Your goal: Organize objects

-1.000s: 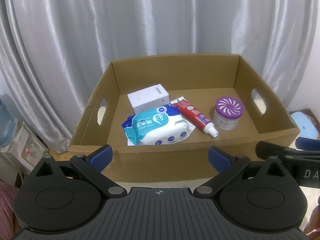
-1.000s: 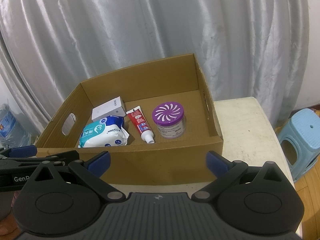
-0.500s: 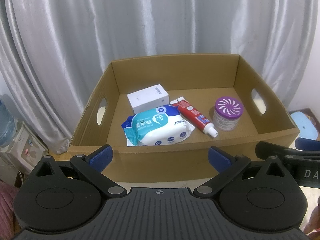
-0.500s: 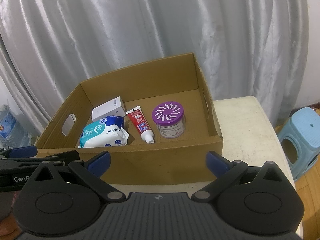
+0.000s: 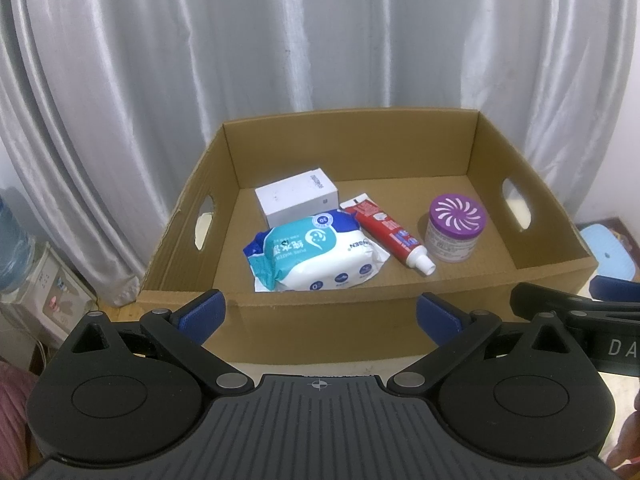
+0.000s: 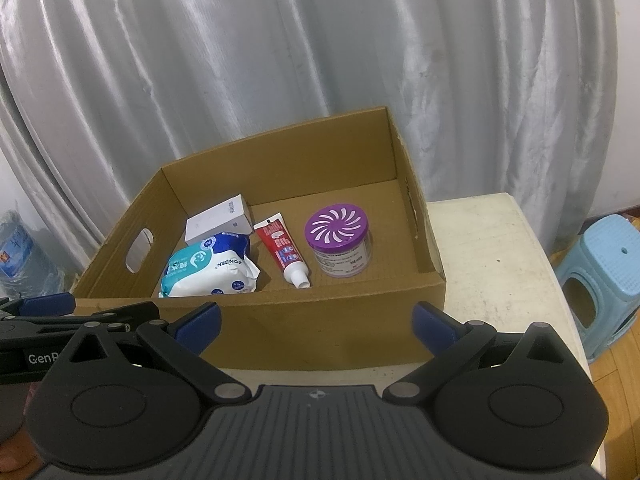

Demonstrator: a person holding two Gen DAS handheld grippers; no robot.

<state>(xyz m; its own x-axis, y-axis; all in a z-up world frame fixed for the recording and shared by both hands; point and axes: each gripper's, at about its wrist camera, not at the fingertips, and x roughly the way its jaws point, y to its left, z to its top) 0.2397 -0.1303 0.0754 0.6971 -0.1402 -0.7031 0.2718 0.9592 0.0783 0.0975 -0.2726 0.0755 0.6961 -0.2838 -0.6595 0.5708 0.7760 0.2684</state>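
Observation:
An open cardboard box (image 5: 320, 324) (image 6: 320, 328) stands on a white table (image 6: 492, 264). Inside it lie a white carton (image 5: 296, 198) (image 6: 218, 220), a teal and white wet-wipe pack (image 5: 314, 256) (image 6: 208, 270), a red toothpaste tube (image 5: 388, 234) (image 6: 282, 254) and a purple-lidded jar (image 5: 454, 228) (image 6: 338, 242). My left gripper (image 5: 318, 312) is open and empty, in front of the box's near wall. My right gripper (image 6: 316, 318) is open and empty, also before the near wall. Each gripper shows at the edge of the other's view.
A grey curtain (image 5: 320, 60) hangs behind the box. A blue plastic stool (image 6: 600, 276) stands on the floor to the right of the table. A water bottle (image 6: 20, 256) and a white dispenser (image 5: 44, 292) stand at the left.

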